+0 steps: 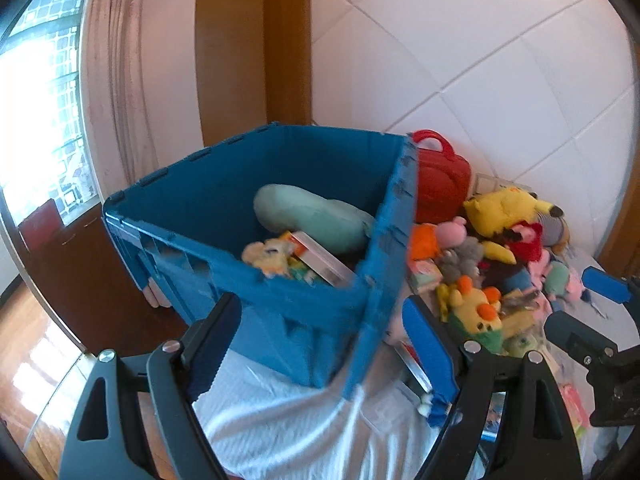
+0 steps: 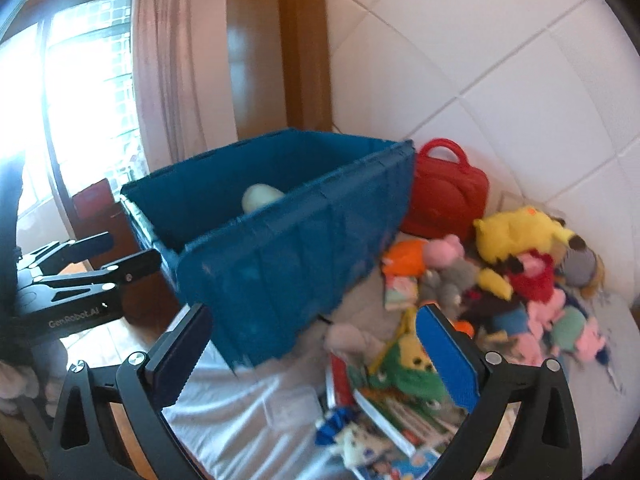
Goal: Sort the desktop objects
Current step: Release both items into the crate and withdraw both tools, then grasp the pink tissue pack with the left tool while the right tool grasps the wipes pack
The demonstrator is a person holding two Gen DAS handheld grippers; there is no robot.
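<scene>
Left tongs (image 1: pixel 320 344) apart, nothing between pads, hovering before large blue plastic crate (image 1: pixel 248 216). Right tongs (image 2: pixel 316 344) spread wide, empty, over picture books (image 2: pixel 384 408) and green-yellow plush toy (image 2: pixel 412 368). Crate sits on white cloth-covered surface (image 1: pixel 280 420), holds pale green cushion (image 1: pixel 312 216) plus small toys. Right of crate: red plastic carry case (image 2: pixel 444 196), yellow plush (image 2: pixel 516 232), heap of mixed soft toys (image 2: pixel 532 292) by white tiled wall (image 2: pixel 500 60).

White lettering "GenRobot.AI" stands on the black body of the left gripper (image 2: pixel 116 256), off to the left of the right gripper's fingers.
</scene>
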